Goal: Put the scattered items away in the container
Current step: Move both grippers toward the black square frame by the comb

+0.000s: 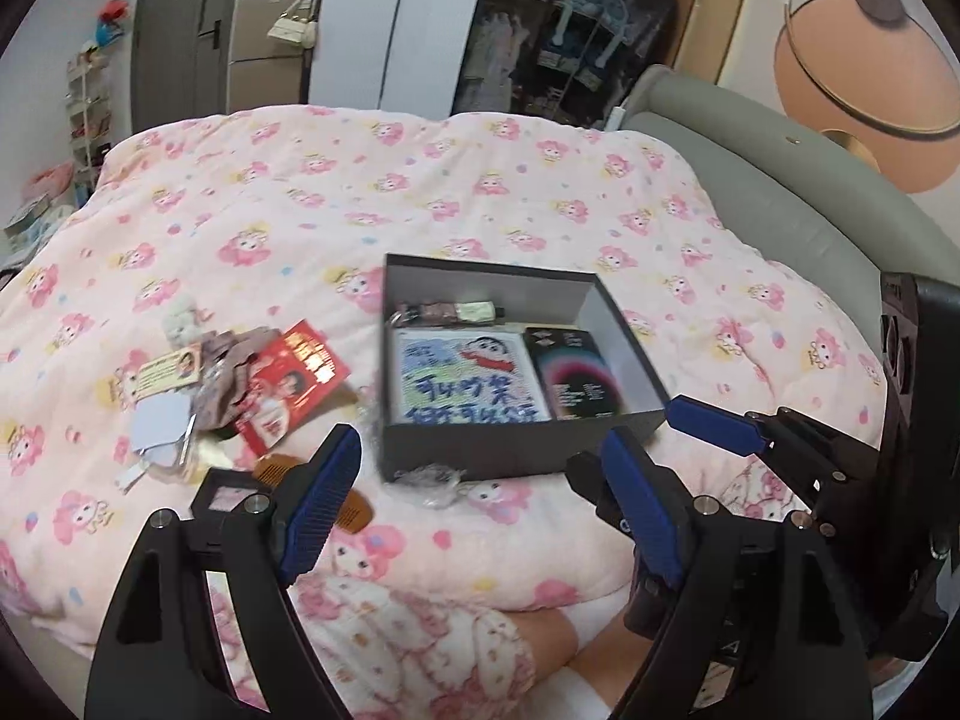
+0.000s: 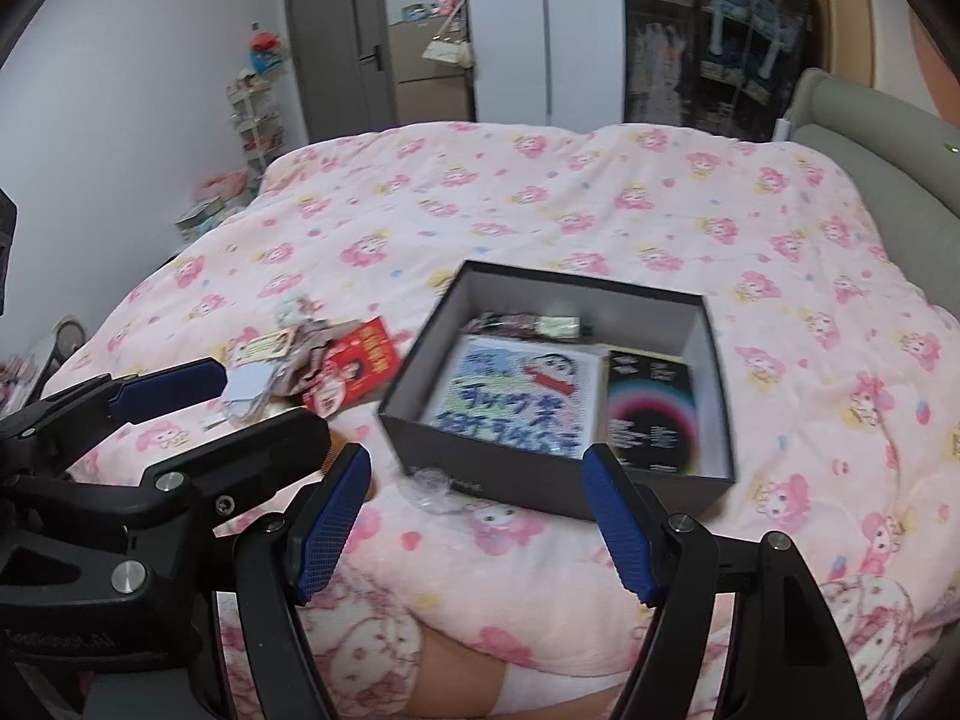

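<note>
A dark grey open box (image 1: 480, 450) (image 2: 540, 483) sits on the pink bed. It holds a cartoon picture (image 1: 465, 375) (image 2: 516, 402), a black card pack (image 1: 576, 372) (image 2: 651, 414) and small items at the back. A pile of scattered items lies left of it, with a red packet (image 1: 294, 384) (image 2: 360, 372), cards (image 1: 168, 375) and cloth. A crumpled clear wrapper (image 1: 432, 480) (image 2: 429, 489) lies in front of the box. An orange comb (image 1: 345, 510) lies by my left gripper (image 1: 480, 492), which is open and empty. My right gripper (image 2: 474, 510) is open and empty.
The grey headboard (image 1: 750, 144) runs along the right of the bed. A wardrobe and shelves (image 1: 540, 30) stand behind it. My knees in pink pyjamas (image 1: 390, 630) are at the near edge. The right gripper shows at the right of the left wrist view (image 1: 720, 420).
</note>
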